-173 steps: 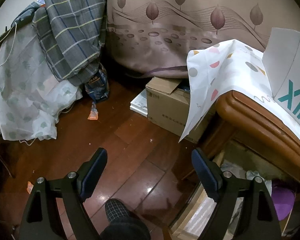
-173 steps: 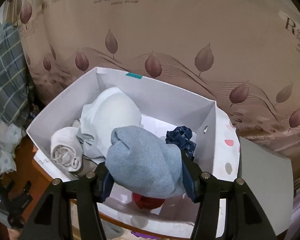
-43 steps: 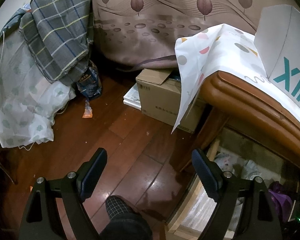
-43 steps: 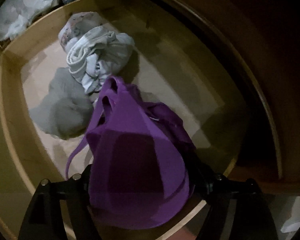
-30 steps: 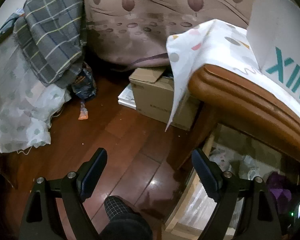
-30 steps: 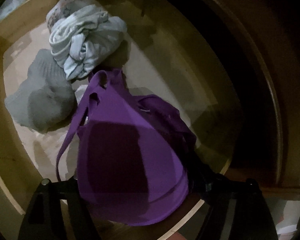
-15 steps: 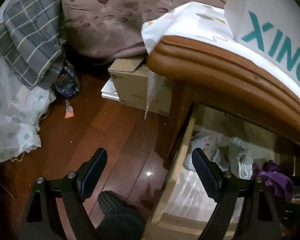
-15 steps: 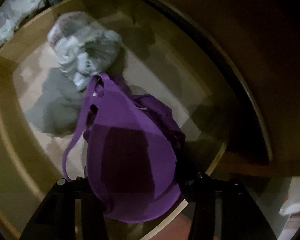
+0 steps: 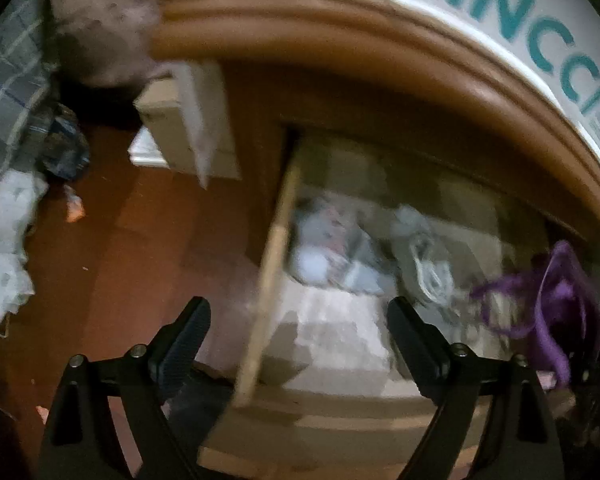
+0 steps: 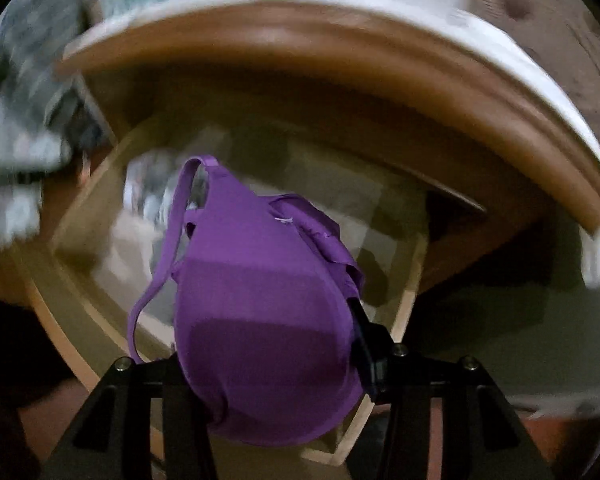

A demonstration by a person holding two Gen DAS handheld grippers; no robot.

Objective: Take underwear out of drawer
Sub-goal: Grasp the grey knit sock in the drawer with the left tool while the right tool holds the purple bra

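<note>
My right gripper (image 10: 268, 344) is shut on a purple bra (image 10: 260, 320) and holds it above the open wooden drawer (image 10: 404, 312); a strap hangs on its left. The bra also shows at the right edge of the left wrist view (image 9: 556, 304). My left gripper (image 9: 296, 336) is open and empty over the drawer's left side rail (image 9: 268, 280). Pale rolled garments (image 9: 332, 248) and a grey-white bundle (image 9: 424, 264) lie inside the drawer, blurred.
The rounded wooden tabletop edge (image 9: 380, 52) overhangs the drawer, with a white box marked in teal letters (image 9: 500, 12) on it. A cardboard box (image 9: 180, 136) and heaped cloth (image 9: 4, 92) sit on the red-brown wooden floor (image 9: 112, 264) to the left.
My right gripper has lifted the purple bra up and out from the drawer bottom. My left gripper has swung right, from over the floor to over the drawer's left rail.
</note>
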